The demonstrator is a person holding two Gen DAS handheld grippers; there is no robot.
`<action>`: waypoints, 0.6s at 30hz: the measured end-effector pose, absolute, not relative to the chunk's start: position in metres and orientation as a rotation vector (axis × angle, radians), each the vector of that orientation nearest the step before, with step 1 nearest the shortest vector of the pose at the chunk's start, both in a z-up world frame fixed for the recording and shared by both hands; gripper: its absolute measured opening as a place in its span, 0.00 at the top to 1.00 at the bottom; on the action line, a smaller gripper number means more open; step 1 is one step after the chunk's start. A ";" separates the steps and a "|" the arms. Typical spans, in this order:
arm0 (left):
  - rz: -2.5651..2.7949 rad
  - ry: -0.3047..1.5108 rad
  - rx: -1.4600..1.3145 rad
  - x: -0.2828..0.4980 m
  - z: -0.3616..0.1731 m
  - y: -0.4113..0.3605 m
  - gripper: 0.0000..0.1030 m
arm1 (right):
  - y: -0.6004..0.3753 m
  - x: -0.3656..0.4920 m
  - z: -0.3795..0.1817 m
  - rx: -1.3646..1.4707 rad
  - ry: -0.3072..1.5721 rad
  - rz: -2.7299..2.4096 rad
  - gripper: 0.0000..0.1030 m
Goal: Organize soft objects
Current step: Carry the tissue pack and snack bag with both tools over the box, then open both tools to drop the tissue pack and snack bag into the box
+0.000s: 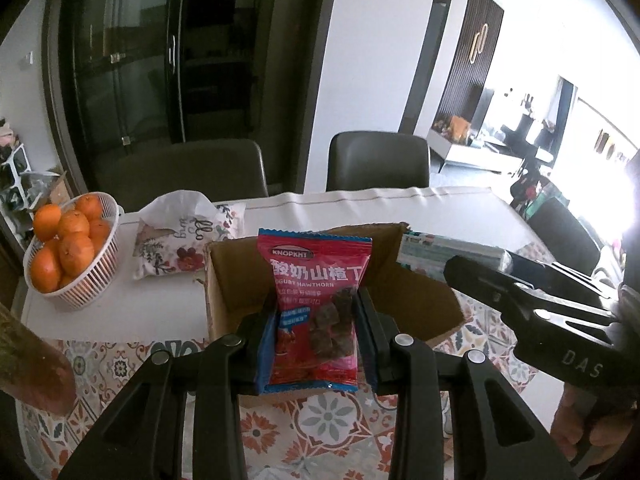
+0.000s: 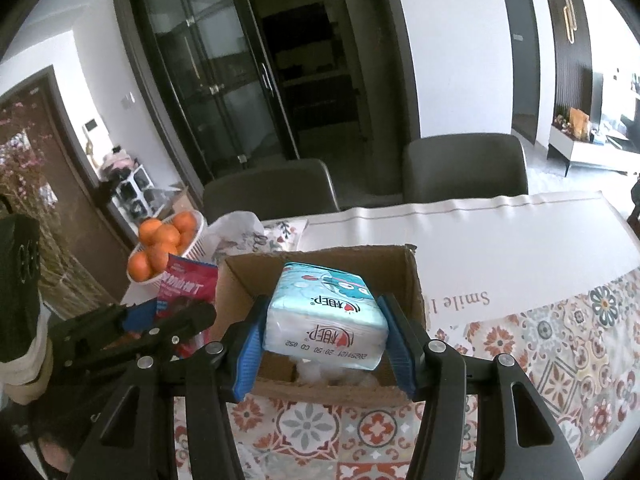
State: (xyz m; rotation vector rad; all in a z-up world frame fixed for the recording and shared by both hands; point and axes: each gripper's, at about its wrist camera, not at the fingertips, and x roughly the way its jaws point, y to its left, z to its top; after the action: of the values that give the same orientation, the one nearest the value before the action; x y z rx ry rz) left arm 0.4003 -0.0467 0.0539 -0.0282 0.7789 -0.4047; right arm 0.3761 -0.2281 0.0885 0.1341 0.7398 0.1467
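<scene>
My left gripper (image 1: pixel 316 320) is shut on a red hawthorn snack bag (image 1: pixel 316 300) and holds it upright over the near edge of an open cardboard box (image 1: pixel 240 268). My right gripper (image 2: pixel 324 328) is shut on a pale blue tissue pack (image 2: pixel 324 312) and holds it above the same box (image 2: pixel 404 276). Something white (image 2: pixel 320 376) lies at the box bottom. In the right wrist view the left gripper (image 2: pixel 160 320) with the snack bag (image 2: pixel 184 280) is at the left. In the left wrist view the right gripper (image 1: pixel 520 292) is at the right.
A white basket of oranges (image 1: pixel 68 248) stands at the table's far left, with a floral printed soft bag (image 1: pixel 180 236) beside it. Two dark chairs (image 1: pixel 376 160) stand behind the table. A patterned tablecloth (image 2: pixel 560 340) covers the near side. A wooden piece (image 1: pixel 32 360) shows at the left.
</scene>
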 end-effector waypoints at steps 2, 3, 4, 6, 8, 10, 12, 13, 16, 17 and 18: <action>-0.405 0.799 -0.024 0.407 0.050 -0.050 0.66 | -0.230 0.382 0.084 0.131 0.761 0.147 0.46; -0.403 0.805 -0.025 0.410 0.048 -0.050 0.66 | -0.230 0.386 0.082 0.131 0.773 0.148 0.46; -0.399 0.811 -0.025 0.413 0.047 -0.051 0.66 | -0.231 0.390 0.079 0.134 0.787 0.150 0.46; -0.397 0.830 -0.025 0.419 0.042 -0.052 0.66 | -0.232 0.398 0.074 0.135 0.814 0.154 0.46; -0.400 0.851 -0.025 0.425 0.039 -0.055 0.66 | -0.232 0.405 0.068 0.140 0.840 0.157 0.46; -0.390 0.868 -0.022 0.430 0.033 -0.056 0.66 | -0.233 0.412 0.060 0.141 0.869 0.154 0.46; -0.385 0.892 -0.013 0.435 0.026 -0.058 0.66 | -0.234 0.417 0.052 0.141 0.895 0.149 0.46; -0.386 0.899 -0.011 0.436 0.024 -0.057 0.66 | -0.234 0.419 0.049 0.141 0.905 0.145 0.46; -0.385 0.930 -0.009 0.442 0.015 -0.058 0.65 | -0.233 0.424 0.039 0.144 0.940 0.150 0.46; -0.385 0.944 -0.010 0.445 0.011 -0.059 0.65 | -0.233 0.425 0.037 0.145 0.949 0.148 0.46; -0.386 0.954 -0.010 0.447 0.008 -0.059 0.65 | -0.233 0.426 0.034 0.144 0.957 0.146 0.46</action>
State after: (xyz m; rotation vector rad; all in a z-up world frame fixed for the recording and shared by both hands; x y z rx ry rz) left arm 0.4466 -0.0590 0.0083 -0.0102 0.9537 -0.3864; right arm 0.4262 -0.2333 0.0337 0.1445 0.9570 0.1455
